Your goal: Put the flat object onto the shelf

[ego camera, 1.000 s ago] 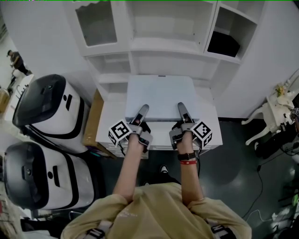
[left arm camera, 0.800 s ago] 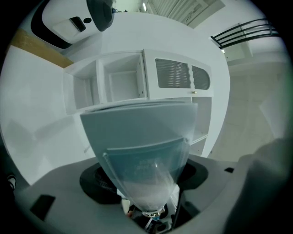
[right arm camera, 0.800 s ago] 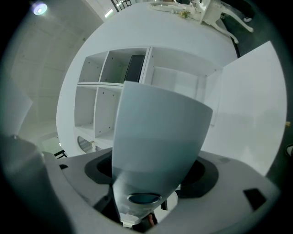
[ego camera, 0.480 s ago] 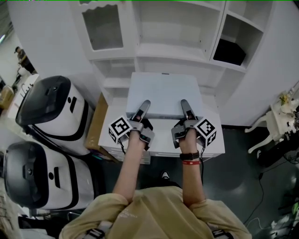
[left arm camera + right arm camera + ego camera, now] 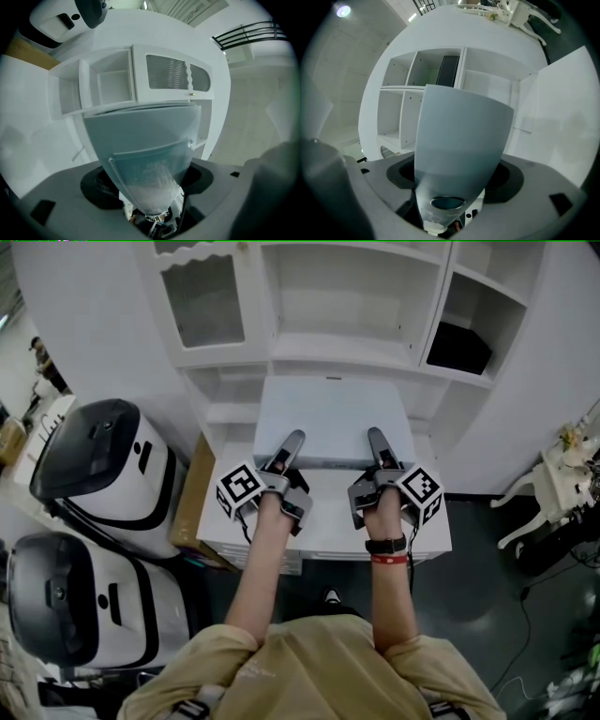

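White-grey flat panel (image 5: 333, 418) is carried only by its near edge, so the main risk is leverage. All the overhang is on the far side, and if either grip slackens the far edge drops and the panel pivots out of the tongs. Second risk is that the far edge catches the front lip of the shelf (image 5: 337, 345) or an upright divider instead of clearing it. The panel looks about as wide as the middle bay, so there's little side margin. A small skew between the two hands would jam a corner. Third risk is letting go before enough of the panel is on the ledge, in which case it tips back off toward the tabletop (image 5: 323, 532). The right bay already holds a black item (image 5: 459, 345), so I wouldn't aim there. Left tongs (image 5: 289, 448) and right tongs (image 5: 380, 448) are both clamped on the panel's near edge, one jaw over and one under, left and right of centre. The panel is airborne, roughly level, in front of the shelf unit and above the tabletop. From here I can't tell whether its far edge touches the shelf.
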Demonstrator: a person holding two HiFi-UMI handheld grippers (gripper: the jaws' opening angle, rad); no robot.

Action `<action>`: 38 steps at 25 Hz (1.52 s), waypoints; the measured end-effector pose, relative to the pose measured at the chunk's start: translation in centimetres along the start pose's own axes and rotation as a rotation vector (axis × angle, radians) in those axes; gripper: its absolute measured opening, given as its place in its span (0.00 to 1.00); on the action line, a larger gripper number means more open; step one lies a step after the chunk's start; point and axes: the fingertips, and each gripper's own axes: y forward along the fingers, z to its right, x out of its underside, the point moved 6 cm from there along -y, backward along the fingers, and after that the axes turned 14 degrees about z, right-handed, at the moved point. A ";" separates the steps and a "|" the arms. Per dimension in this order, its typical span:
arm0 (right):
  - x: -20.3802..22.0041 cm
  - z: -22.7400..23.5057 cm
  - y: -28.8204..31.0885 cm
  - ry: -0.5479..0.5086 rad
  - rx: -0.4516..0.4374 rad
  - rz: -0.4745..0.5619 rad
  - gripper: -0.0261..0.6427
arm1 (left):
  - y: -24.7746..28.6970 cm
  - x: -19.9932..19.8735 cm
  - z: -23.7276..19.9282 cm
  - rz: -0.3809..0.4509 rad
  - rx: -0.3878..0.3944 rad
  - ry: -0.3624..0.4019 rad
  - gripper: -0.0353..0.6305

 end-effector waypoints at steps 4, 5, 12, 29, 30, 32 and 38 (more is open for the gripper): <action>-0.5 -1.0 0.4 -0.021 -0.017 -0.007 0.59 | 0.4 0.1 0.5 -0.009 0.009 -0.017 0.55; -0.7 -1.3 0.7 -0.023 -0.020 -0.006 0.59 | 0.7 0.0 0.6 -0.010 0.010 -0.018 0.55; -1.6 -2.8 2.2 -0.014 -0.023 -0.004 0.59 | 3.0 -0.4 2.0 -0.026 0.017 -0.020 0.55; -3.4 -5.4 4.8 -0.034 -0.082 0.023 0.59 | 6.3 -0.3 4.2 -0.029 0.046 -0.064 0.55; -3.4 -5.4 5.0 -0.033 -0.084 0.025 0.59 | 6.5 -0.4 4.2 -0.030 0.046 -0.059 0.55; -3.4 -5.5 5.3 -0.032 -0.088 0.021 0.59 | 6.7 -0.6 4.3 -0.028 0.050 -0.056 0.55; -3.6 -6.1 7.4 -0.014 -0.090 0.015 0.59 | 9.2 -1.4 5.2 -0.028 0.065 -0.054 0.55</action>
